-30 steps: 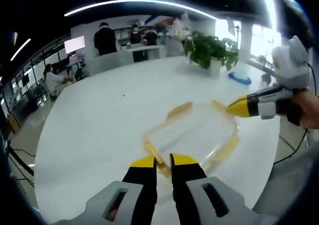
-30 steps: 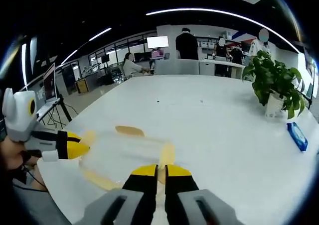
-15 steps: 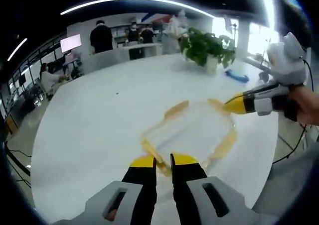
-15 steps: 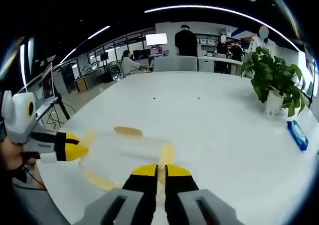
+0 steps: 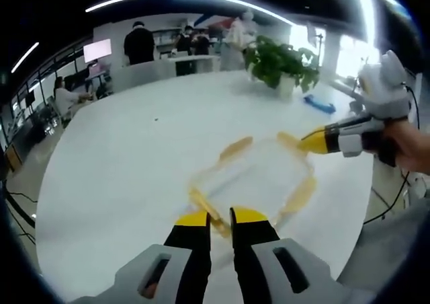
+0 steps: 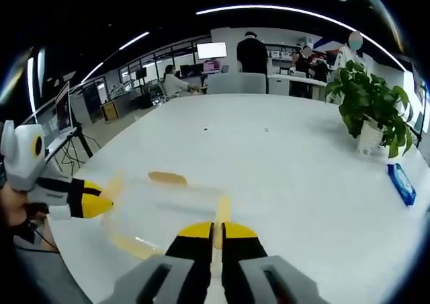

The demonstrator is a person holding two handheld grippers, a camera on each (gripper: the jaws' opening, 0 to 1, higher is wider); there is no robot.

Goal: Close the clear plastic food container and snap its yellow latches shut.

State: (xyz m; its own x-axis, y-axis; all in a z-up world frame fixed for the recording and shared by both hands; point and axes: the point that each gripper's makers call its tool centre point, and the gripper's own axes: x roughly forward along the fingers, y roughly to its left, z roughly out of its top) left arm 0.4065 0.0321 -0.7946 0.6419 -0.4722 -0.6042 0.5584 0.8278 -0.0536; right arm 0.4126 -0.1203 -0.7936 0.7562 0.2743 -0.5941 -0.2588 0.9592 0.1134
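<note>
The clear container [image 5: 259, 179] lies flat on the white table [image 5: 134, 163] with its lid on. Blurred yellow latches stick out from its sides [image 5: 235, 147]. My left gripper [image 5: 220, 220] is shut, its yellow tips at the near latch [image 5: 201, 200]. My right gripper [image 5: 302, 143] comes in from the right, shut, its tip touching the far latch [image 5: 289, 140]. In the right gripper view the container [image 6: 164, 206] sits just ahead of the right gripper [image 6: 215, 232], with a latch [image 6: 222, 210] at its tips. There the left gripper [image 6: 107, 206] points at the container's left end.
A potted plant [image 5: 282, 65] and a flat blue object [image 5: 322, 104] sit further along the table; both also appear in the right gripper view, plant [image 6: 369, 109] and blue object [image 6: 401, 183]. A hand [image 5: 411, 146] holds the right gripper. People stand at desks behind [image 6: 252, 54].
Both views have shifted slightly. The grippers stay shut at the container's opposite ends, and the container has not visibly moved.
</note>
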